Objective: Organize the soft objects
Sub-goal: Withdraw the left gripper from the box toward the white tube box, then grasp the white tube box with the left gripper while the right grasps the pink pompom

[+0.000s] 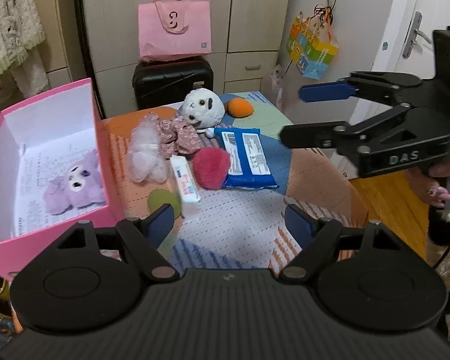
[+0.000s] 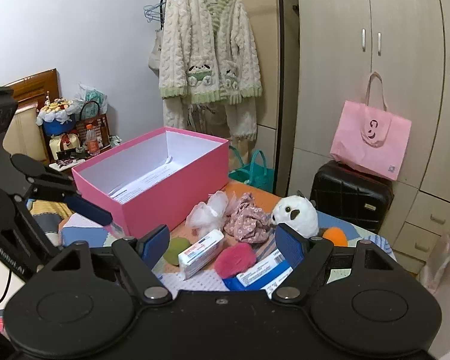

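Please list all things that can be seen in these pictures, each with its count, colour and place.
box: 1, pink, left on the bed cover
plush toy: 1, purple, inside the box
plush toy: 1, white, far side
floral cloth: 1, pink, beside white toy
fluffy ball: 1, magenta, middle
tissue pack: 1, blue, right of ball
small pack: 1, white, left of ball
sponge: 1, orange, far right
sponge: 1, green, near
tote bag: 1, pink, on black suitcase
left claw: open, empty
right claw: open, empty
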`<state>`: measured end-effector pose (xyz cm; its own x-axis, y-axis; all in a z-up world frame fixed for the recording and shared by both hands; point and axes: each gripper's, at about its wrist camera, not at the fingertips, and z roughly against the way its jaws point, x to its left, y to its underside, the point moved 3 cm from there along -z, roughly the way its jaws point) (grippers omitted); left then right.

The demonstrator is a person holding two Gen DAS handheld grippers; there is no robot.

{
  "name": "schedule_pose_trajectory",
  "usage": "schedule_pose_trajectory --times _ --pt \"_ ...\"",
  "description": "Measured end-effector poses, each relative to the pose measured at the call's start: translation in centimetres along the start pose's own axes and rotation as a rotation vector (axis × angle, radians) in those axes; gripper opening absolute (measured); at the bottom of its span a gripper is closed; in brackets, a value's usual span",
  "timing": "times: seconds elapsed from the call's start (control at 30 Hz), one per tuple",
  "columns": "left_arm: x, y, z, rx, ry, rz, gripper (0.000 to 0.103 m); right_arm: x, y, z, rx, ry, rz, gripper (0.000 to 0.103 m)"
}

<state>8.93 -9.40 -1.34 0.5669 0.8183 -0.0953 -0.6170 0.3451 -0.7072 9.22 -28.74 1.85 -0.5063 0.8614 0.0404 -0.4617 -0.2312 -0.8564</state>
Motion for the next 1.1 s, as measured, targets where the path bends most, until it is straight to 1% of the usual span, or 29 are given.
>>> schedule_pose_trajectory --times 0.07,0.17,0.23,0.3,0.37,0.43,0.5,0.57,0.6,0.63,0.7,0.73,0.83,0.9,0.93,0.97,1.0,1.1 --pt "0.1 0.1 -0.8 -0.016 -0.005 -0.008 0.078 -0.5 0.1 -1.1 0.007 -0.011 -0.007 0.082" --pt "0.3 0.2 -2.0 -0.044 -0.035 -0.018 0.078 -0.9 0.3 -2.6 0.017 -0.027 0.002 0.082" --pt "0.5 0.2 -3.1 -0.048 -0.048 -0.025 0.077 -1.1 0.7 -3.6 -0.002 -0.055 0.017 0.081" --pt "0.6 0.3 -4.2 -0.056 -0.048 -0.039 0.074 -1.5 1.3 -4.6 -0.007 -0.09 0.011 0.081" --pt "0.7 0.4 -5.2 -0.103 -0.054 -0.072 0.073 -2.1 1.7 -5.6 -0.003 -0.122 -0.016 0.081" --pt "0.8 0.5 -6.5 -0.13 -0.084 -0.087 0.072 -2.6 2.1 -6.9 0.011 -0.151 -0.049 0.08" --pt "1.1 0.4 -7.9 -0.122 -0.086 -0.076 0.065 -2.9 2.4 -8.1 0.029 -0.151 -0.056 0.079" --pt "1.5 0.3 -9.1 -0.111 -0.077 -0.051 0.059 -3.0 2.7 -9.3 0.055 -0.132 -0.047 0.079" --pt "1.7 0.2 -9.7 -0.107 -0.079 -0.041 0.056 -3.1 2.9 -9.9 0.068 -0.123 -0.045 0.075" --pt "1.9 0.2 -10.1 -0.105 -0.088 -0.037 0.054 -3.3 3.0 -10.4 0.078 -0.118 -0.049 0.069" --pt "2.3 0.1 -10.8 -0.104 -0.121 -0.036 0.049 -3.8 3.3 -11.4 0.102 -0.124 -0.069 0.062" --pt "2.4 0.1 -11.0 -0.103 -0.134 -0.033 0.048 -4.0 3.5 -11.7 0.109 -0.129 -0.078 0.059" --pt "2.9 0.1 -11.1 -0.097 -0.124 -0.015 0.044 -4.2 3.8 -12.6 0.131 -0.138 -0.089 0.058" --pt "3.0 0.1 -11.3 -0.089 -0.12 -0.016 0.037 -4.1 4.0 -12.9 0.141 -0.147 -0.082 0.058" --pt "3.0 0.1 -11.5 -0.082 -0.122 -0.014 0.036 -4.1 4.1 -13.1 0.145 -0.152 -0.08 0.058" --pt "3.2 0.1 -11.7 -0.071 -0.124 -0.005 0.029 -4.0 4.1 -13.2 0.151 -0.156 -0.081 0.058" --pt "3.3 0.1 -11.8 -0.067 -0.135 0.008 0.026 -4.0 4.1 -13.4 0.158 -0.158 -0.085 0.058" --pt "3.3 0.4 -11.7 -0.073 -0.125 0.027 0.026 -4.6 4.4 -13.9 0.193 -0.158 -0.125 0.057"
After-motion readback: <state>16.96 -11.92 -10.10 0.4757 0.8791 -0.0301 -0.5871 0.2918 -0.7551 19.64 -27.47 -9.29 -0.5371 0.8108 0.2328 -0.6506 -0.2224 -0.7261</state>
